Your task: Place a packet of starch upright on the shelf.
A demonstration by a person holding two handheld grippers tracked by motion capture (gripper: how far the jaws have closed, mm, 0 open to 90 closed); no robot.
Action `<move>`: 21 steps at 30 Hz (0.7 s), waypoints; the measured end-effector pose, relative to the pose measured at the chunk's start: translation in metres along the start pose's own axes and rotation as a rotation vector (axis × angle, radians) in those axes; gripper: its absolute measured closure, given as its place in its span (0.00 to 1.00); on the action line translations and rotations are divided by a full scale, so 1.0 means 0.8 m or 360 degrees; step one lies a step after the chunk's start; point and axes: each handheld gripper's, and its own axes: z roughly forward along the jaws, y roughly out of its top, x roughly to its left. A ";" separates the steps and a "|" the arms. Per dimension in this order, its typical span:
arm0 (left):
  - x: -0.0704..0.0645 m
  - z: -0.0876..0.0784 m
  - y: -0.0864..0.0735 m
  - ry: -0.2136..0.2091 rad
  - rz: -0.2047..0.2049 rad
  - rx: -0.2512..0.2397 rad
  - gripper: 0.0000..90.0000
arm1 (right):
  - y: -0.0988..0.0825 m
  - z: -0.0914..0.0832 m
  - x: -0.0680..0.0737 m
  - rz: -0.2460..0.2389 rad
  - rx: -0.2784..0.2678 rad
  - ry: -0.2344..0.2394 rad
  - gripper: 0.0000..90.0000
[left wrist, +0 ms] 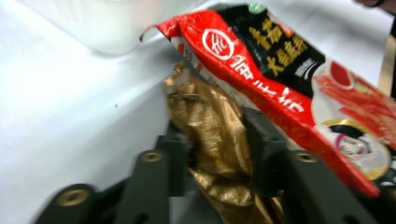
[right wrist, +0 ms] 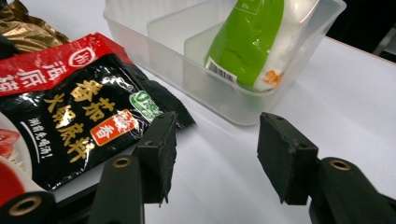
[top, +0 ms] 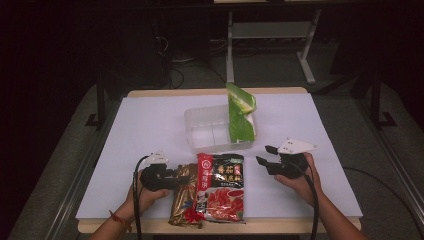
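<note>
Left gripper (left wrist: 212, 154) clamps gold pouch (left wrist: 212, 135) under red-black packet (left wrist: 280, 84), likely for bin (top: 200, 131); right gripper (right wrist: 217, 149) released, waiting

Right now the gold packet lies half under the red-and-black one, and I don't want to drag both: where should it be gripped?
Grip the gold packet on its exposed crumpled left edge, coming from the left, away from the red-and-black packet overlapping its right side. The left gripper already pinches there.

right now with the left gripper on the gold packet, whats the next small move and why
Probably lift the gold packet slightly: the left gripper has its pads pressed on it, but the red and black packet overlaps it, and the clear bin lies beyond.
</note>
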 end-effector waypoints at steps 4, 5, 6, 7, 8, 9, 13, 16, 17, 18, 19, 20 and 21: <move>-0.001 -0.007 0.000 -0.0010 0.0004 -0.0035 0.82 | 0.000 -0.002 -0.003 0.0015 -0.0009 -0.0004 0.51; -0.001 -0.007 0.000 -0.0010 0.0004 -0.0035 0.83 | 0.000 -0.002 -0.003 0.0015 -0.0009 -0.0004 0.51; -0.002 -0.013 0.001 -0.0020 0.0000 -0.0064 0.84 | 0.000 -0.003 -0.005 0.0027 -0.0015 -0.0005 0.51; -0.003 -0.016 0.002 -0.0017 -0.0001 -0.0082 0.86 | 0.000 -0.004 -0.006 0.0032 -0.0018 -0.0006 0.51; -0.003 -0.020 0.003 -0.0022 0.0004 -0.0092 0.87 | 0.000 -0.005 -0.007 0.0036 -0.0025 -0.0007 0.51; -0.004 -0.024 0.004 -0.0020 -0.0002 -0.0110 0.88 | 0.000 -0.006 -0.008 0.0048 -0.0027 -0.0008 0.51; -0.006 -0.033 0.006 -0.0002 0.0012 -0.0154 0.90 | 0.000 -0.009 -0.012 0.0066 -0.0041 -0.0019 0.50; -0.007 -0.039 0.008 0.0008 0.0012 -0.0191 0.91 | 0.000 -0.010 -0.015 0.0069 -0.0053 -0.0033 0.50; -0.008 -0.040 0.009 0.0010 0.0018 -0.0200 0.91 | 0.000 -0.011 -0.015 0.0075 -0.0056 -0.0037 0.50; -0.008 -0.042 0.010 0.0025 0.0034 -0.0203 0.91 | 0.000 -0.011 -0.016 0.0072 -0.0059 -0.0041 0.49; -0.009 -0.043 0.011 0.0018 0.0034 -0.0215 0.92 | 0.000 -0.011 -0.016 0.0072 -0.0061 -0.0045 0.49; -0.010 -0.044 0.012 0.0017 0.0039 -0.0222 0.92 | 0.000 -0.011 -0.017 0.0072 -0.0060 -0.0047 0.49; -0.011 -0.046 0.014 0.0038 0.0048 -0.0242 0.92 | 0.000 -0.011 -0.017 0.0072 -0.0059 -0.0047 0.49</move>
